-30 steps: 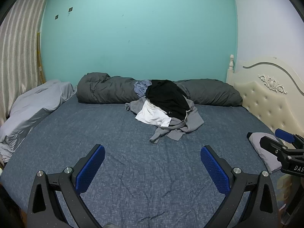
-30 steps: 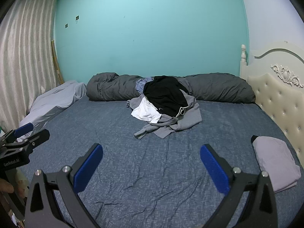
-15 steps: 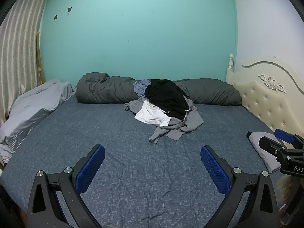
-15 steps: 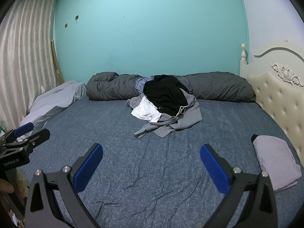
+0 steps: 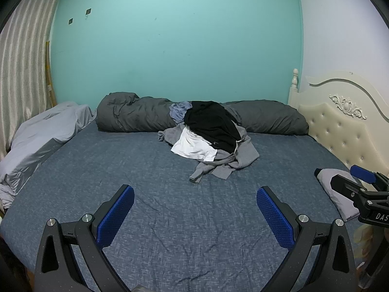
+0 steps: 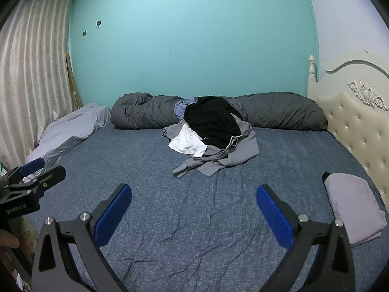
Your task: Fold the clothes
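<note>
The left gripper (image 5: 195,215) and the right gripper (image 6: 194,213) sit at the bottom of their frames, fingers spread wide and holding nothing, over bare bed (image 5: 170,219) sheet. The heap of clothes (image 5: 209,141) lies at frame centre, well beyond the fingertips, against the rolled grey duvet (image 5: 136,114). A folded lilac garment (image 6: 352,206) rests at right, beside the headboard (image 6: 359,121).

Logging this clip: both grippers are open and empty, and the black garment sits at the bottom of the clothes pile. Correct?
Not quite. The black garment lies on top of the clothes pile, as the right wrist view shows. Left gripper and right gripper are open and empty.
</note>
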The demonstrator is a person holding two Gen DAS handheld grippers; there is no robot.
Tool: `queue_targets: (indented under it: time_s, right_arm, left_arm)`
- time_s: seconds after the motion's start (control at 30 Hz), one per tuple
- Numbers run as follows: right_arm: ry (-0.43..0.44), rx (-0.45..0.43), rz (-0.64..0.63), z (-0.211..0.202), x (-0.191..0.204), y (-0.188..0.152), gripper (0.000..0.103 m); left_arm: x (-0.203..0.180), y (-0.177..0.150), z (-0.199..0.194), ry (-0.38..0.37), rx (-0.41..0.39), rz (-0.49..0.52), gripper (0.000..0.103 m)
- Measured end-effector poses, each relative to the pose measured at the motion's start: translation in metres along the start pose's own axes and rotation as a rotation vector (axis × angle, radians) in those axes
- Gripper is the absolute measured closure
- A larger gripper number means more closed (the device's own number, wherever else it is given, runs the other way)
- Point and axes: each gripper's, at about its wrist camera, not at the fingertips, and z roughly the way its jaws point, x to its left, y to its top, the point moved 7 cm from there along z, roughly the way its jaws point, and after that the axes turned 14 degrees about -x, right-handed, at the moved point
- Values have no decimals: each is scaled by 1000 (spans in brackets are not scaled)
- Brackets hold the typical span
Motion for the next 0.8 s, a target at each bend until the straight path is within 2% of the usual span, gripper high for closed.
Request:
queue_targets:
  time_s: [0.4,0.8]
  right_arm:
    - [1,5,6,-1,-1,-3,0]
    - [1,5,10,-1,-1,0,0]
  left_arm:
    - [-2,-10,-2,2,-6,1,1]
    - [0,-4,-4,-2,-7,-2,0]
